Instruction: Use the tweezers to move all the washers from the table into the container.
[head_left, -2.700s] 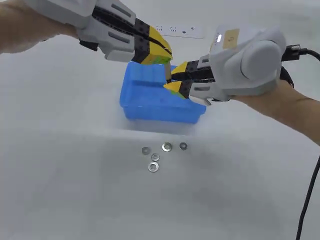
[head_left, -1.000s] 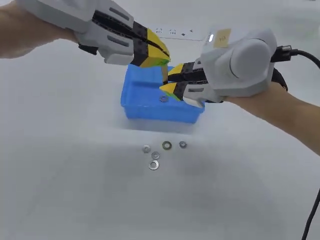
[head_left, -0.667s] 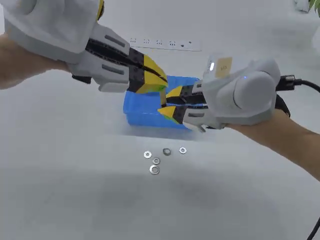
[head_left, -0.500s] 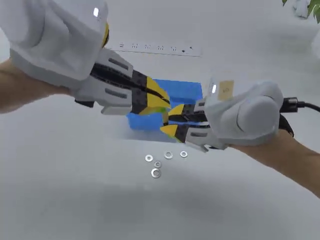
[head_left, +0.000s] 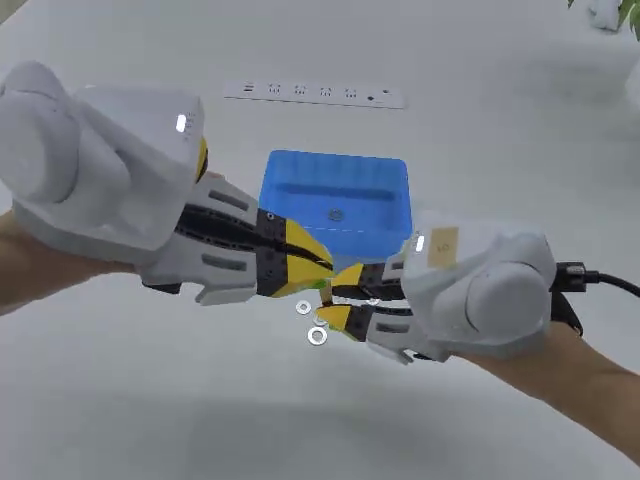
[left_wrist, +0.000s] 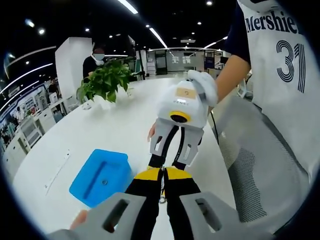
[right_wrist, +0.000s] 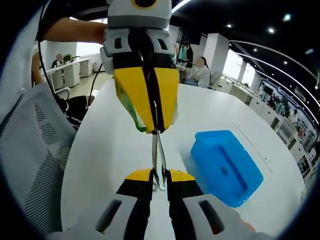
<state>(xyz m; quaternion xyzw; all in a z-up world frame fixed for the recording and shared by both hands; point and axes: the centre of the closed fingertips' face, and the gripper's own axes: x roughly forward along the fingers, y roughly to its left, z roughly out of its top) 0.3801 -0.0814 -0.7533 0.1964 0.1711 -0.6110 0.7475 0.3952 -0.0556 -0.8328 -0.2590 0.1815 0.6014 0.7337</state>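
Head view. The left claw (head_left: 322, 268) enters from 9 o'clock and the right claw (head_left: 340, 297) from 3 o'clock, and their yellow tips meet low over the white counter (head_left: 150, 400). The blue container (head_left: 300, 195) lies at 12 o'clock of the meeting point, open side up, with one washer (head_left: 335, 214) on its floor. Loose washers (head_left: 318, 335) rest on the counter at 6 o'clock of the container, directly beneath the claw tips and partly hidden by them. A white power strip (head_left: 315, 93) lies at 12 o'clock of the container, well apart from it.

Right gripper view. The left claw hangs in from 12 o'clock, pressed together on the upper end of the tweezers (right_wrist: 154, 160). The two legs of the tweezers run down toward 6 o'clock. The right claw is drawn nearly together there, one tip against each leg just above the points. A washer lies at the points, but whether it is gripped cannot be told. The container sits at 4 o'clock.
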